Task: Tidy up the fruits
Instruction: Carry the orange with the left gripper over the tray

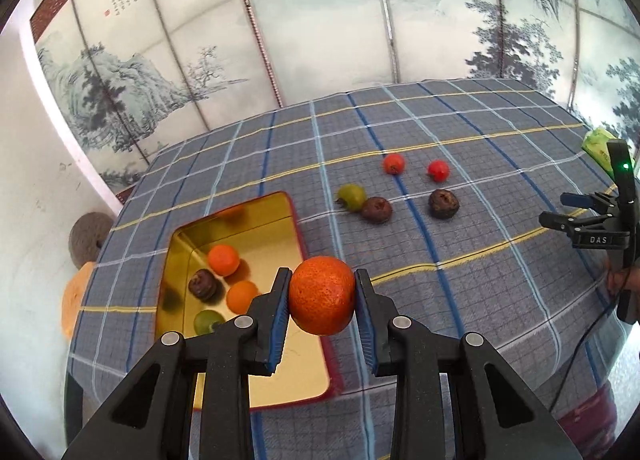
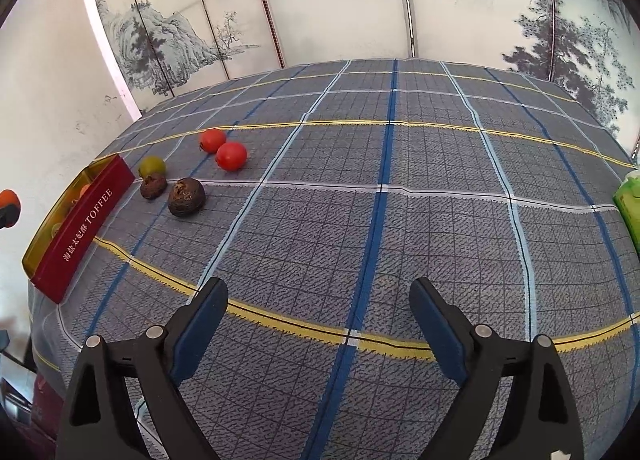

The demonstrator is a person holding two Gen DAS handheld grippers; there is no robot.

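My left gripper (image 1: 322, 300) is shut on an orange (image 1: 322, 301), held above the right edge of a gold tin tray (image 1: 276, 212). The tray holds two oranges (image 1: 223, 259), a brown fruit (image 1: 203, 285) and a green fruit (image 1: 207, 320). On the cloth lie two red fruits (image 1: 394, 163), a green fruit (image 1: 351, 196) and two brown fruits (image 1: 376, 209). My right gripper (image 2: 318, 314) is open and empty above the cloth; it also shows in the left wrist view (image 1: 560, 210). The right wrist view shows the tray's red side (image 2: 86, 226) and the loose fruits (image 2: 186, 196).
A checked blue-grey cloth (image 2: 400, 220) covers the table. A green packet (image 2: 630, 204) lies at the table's right edge. A painted folding screen (image 1: 320, 20) stands behind. A grey and an orange cushion (image 1: 86, 236) sit left of the table.
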